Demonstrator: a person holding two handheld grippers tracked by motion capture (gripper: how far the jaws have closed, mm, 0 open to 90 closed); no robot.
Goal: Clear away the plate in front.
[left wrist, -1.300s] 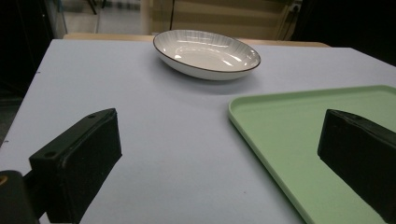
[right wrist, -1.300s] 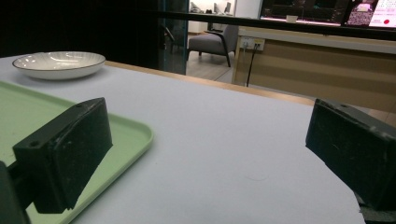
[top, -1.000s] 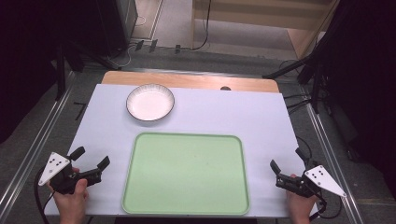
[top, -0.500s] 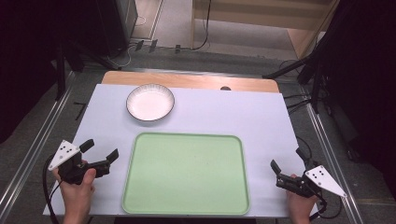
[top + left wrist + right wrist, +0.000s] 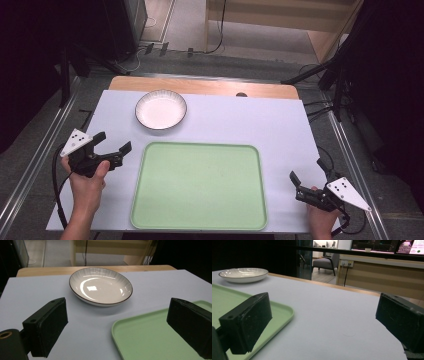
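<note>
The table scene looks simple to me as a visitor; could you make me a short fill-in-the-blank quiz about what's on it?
1. The white bowl holds ____.
2. The tray is coloured ____.
3. The bowl stands ____ the tray, on the table.
4. The left gripper and the right gripper both have their jaws ____.

Missing words: nothing; green; off; open

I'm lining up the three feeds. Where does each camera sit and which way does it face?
High view: above the person's side, looking down on table; forearms, left gripper, right gripper.
Left gripper view: between open jaws toward bowl.
Right gripper view: low across table, open jaws.
All share bowl and green tray.
</note>
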